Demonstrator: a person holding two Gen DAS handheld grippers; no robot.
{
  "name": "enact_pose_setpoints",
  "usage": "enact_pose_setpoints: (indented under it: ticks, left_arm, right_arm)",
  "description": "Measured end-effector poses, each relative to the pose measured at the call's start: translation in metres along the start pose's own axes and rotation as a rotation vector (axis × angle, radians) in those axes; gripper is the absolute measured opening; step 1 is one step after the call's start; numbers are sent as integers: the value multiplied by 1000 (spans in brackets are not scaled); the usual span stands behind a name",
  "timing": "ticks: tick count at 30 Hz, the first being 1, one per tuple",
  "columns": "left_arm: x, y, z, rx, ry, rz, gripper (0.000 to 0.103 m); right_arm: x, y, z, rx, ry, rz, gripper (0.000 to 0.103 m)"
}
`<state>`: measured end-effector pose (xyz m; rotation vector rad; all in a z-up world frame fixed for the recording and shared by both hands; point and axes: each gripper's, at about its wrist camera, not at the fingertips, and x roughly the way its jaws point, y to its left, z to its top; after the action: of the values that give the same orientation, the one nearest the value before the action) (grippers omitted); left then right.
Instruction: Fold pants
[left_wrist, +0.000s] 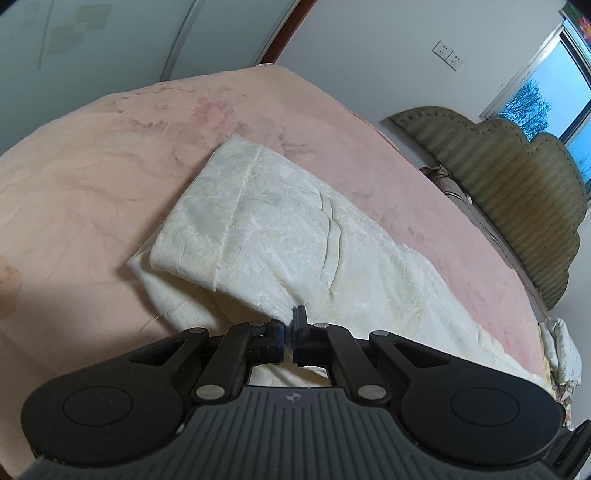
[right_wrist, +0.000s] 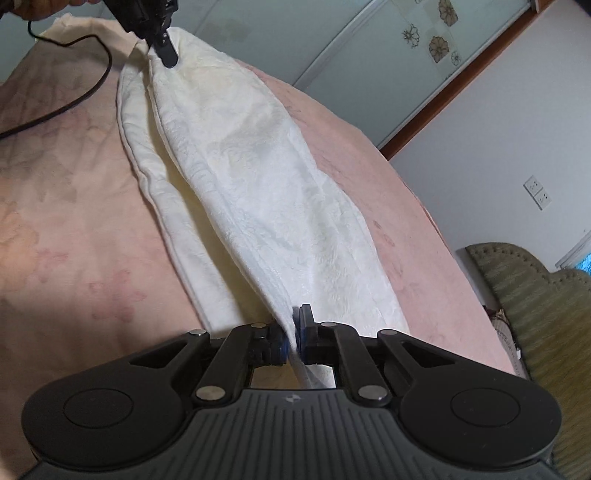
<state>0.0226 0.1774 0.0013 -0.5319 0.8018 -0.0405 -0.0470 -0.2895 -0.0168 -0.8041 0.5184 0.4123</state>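
Cream-white plush pants lie on a pink bedspread, with the top layer lifted into a fold. My left gripper is shut on a corner of that lifted layer. In the right wrist view the pants stretch as a long raised band between the two grippers. My right gripper is shut on the near edge of the cloth, which runs down between its fingers. The left gripper shows at the top left, pinching the far end, with a hand above it.
The pink bedspread covers the whole bed. An olive padded headboard stands at the right beside a window. A black cable trails over the bed at the upper left. Sliding wardrobe doors line the far wall.
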Motion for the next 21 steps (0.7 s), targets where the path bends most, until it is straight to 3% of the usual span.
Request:
enact_pose_setpoints:
  ticks: [11,13,14,17,21]
  left_arm:
    - [12,-2,-7,9,44,74,10]
    - [4,-5,-5,27,47,81,20]
    - [-2,-7,-4,32,42,90,20]
    - [-21,-13,-5,63,-7,144,20]
    - [-46,-44,-9,190,-148,225,19]
  right_arm:
    - [1,8,-2,58,-8,26,6]
    - [1,7,-2,65,-4,22,6]
    - [1,8,-2,69,-5,15,6]
    - [0,19,-5,55,-11,-22,6]
    - [-1,35,-6,17,-7,-81,8]
